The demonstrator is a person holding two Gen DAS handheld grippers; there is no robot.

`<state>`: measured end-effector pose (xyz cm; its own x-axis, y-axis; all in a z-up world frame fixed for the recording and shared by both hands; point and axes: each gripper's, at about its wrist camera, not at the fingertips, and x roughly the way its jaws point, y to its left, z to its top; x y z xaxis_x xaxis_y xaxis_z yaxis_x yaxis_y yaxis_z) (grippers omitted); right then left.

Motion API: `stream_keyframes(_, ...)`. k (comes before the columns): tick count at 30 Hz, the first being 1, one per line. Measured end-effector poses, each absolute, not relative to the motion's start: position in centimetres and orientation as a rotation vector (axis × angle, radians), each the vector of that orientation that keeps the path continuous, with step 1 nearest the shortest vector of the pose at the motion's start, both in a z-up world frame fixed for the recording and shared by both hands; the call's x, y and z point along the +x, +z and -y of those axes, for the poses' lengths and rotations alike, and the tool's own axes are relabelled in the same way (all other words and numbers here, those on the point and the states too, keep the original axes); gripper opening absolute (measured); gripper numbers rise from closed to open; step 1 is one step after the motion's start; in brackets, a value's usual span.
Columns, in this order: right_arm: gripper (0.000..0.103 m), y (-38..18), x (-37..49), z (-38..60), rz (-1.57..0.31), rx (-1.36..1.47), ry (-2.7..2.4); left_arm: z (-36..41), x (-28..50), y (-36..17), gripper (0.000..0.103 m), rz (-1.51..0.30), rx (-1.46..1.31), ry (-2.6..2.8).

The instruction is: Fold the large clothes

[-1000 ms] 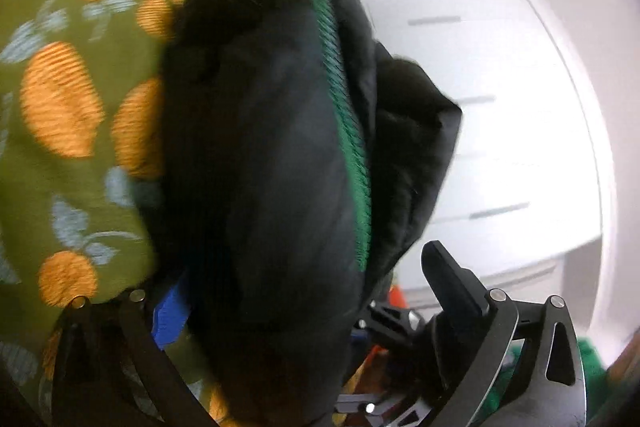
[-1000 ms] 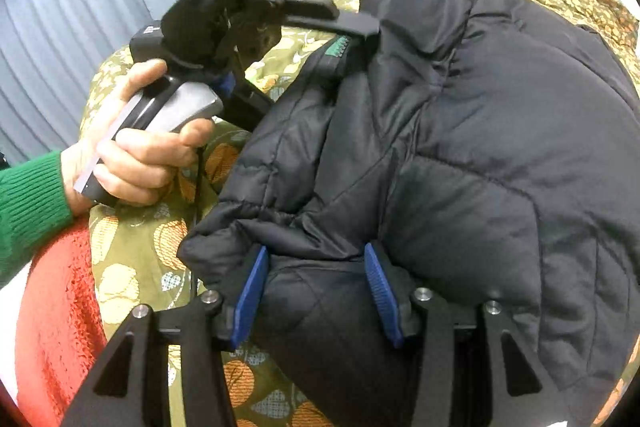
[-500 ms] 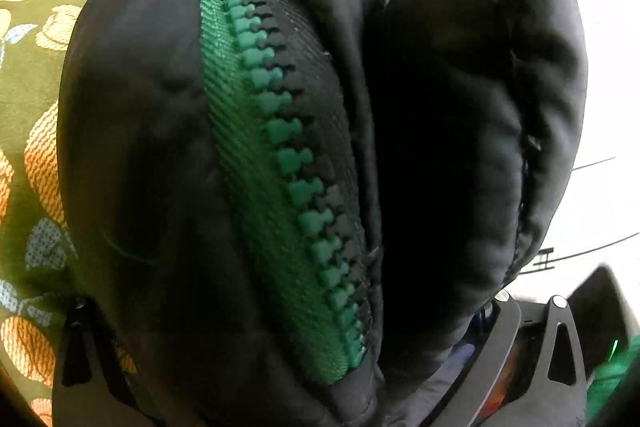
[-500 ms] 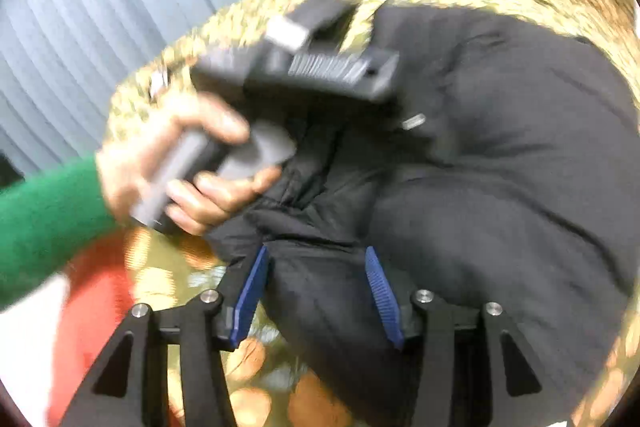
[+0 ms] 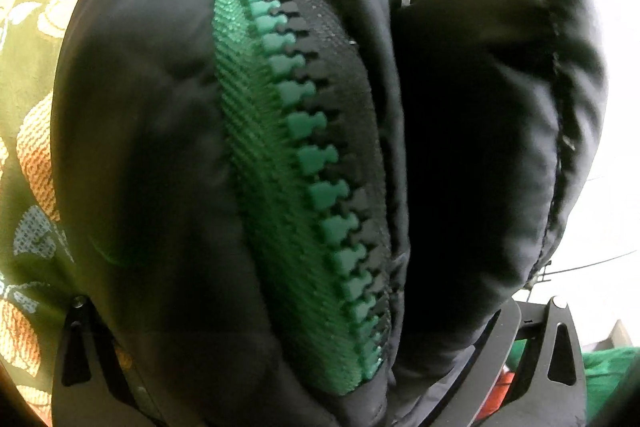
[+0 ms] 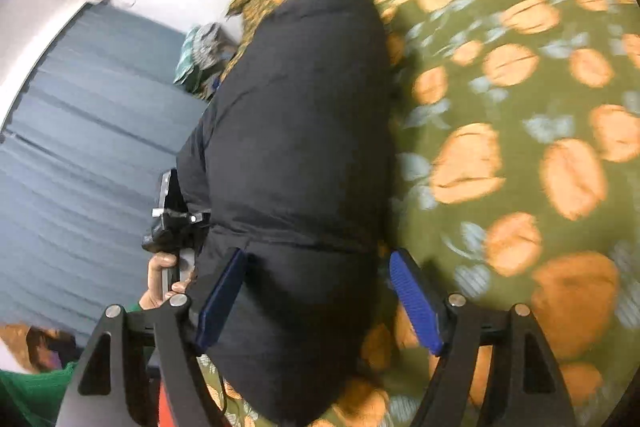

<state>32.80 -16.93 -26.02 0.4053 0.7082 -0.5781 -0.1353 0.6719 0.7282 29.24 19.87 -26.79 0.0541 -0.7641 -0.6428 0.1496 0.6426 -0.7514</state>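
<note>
A black puffer jacket point(image 6: 296, 131) with a green zipper point(image 5: 296, 155) is bunched up over the olive bedspread point(image 6: 520, 107) with orange flowers. In the left wrist view the jacket point(image 5: 160, 147) fills the frame and hides the fingertips of my left gripper point(image 5: 288, 379), which is shut on its thick fold. My right gripper point(image 6: 316, 295) has its jaws spread wide; the jacket's lower end lies between them, against the left pad point(image 6: 220, 295), with a gap to the right pad point(image 6: 416, 303). The left gripper's body and the hand holding it show at the jacket's left edge point(image 6: 172, 227).
Blue-grey curtains point(image 6: 88, 131) hang at the left in the right wrist view. A pile of patterned cloth point(image 6: 200, 51) lies at the bed's far end. White wall point(image 5: 592, 211) shows right of the jacket in the left wrist view.
Both grippers have swung round with the jacket. The right gripper's jaws have opened wider, letting the jacket go. The left gripper stays clamped, the zipper now close to its camera.
</note>
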Motion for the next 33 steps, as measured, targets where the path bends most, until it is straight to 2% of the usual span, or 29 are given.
stream_keyframes(3,0.082,-28.1,35.3,15.9,-1.036,0.722,0.649,-19.9,28.8,-27.0,0.103,-1.346,-0.595,-0.736)
stream_keyframes(6,0.080,-29.6,36.7,15.0,-1.070,0.775,0.695,-20.0,27.9,-26.5,0.098,-1.327,-0.625,-0.696)
stream_keyframes(9,0.072,-27.1,36.4,13.8,-1.043,0.671,0.716,-20.2,26.3,-24.7,0.086,-1.294,-0.669,-0.681)
stream_keyframes(16,0.069,-19.2,36.1,12.8,-0.859,0.561,0.837,-19.1,26.0,-16.8,0.077,-1.131,-0.651,-0.719)
stream_keyframes(21,0.069,-15.7,40.9,13.5,-0.767,0.531,0.875,-17.2,30.8,-13.0,0.077,-1.058,-0.594,-0.712)
stream_keyframes(26,0.069,-15.6,47.1,16.3,-0.754,0.500,0.850,-14.4,36.3,-14.8,0.078,-1.093,-0.575,-0.689)
stream_keyframes(28,0.069,-17.4,49.6,17.7,-0.798,0.511,0.825,-13.1,37.6,-17.3,0.081,-1.138,-0.577,-0.665)
stream_keyframes(30,0.069,-19.8,51.6,18.7,-0.860,0.546,0.796,-12.1,38.1,-20.1,0.090,-1.196,-0.579,-0.632)
stream_keyframes(33,0.081,-23.6,53.3,20.8,-0.973,0.638,0.724,-11.6,37.4,-21.2,0.097,-1.209,-0.605,-0.655)
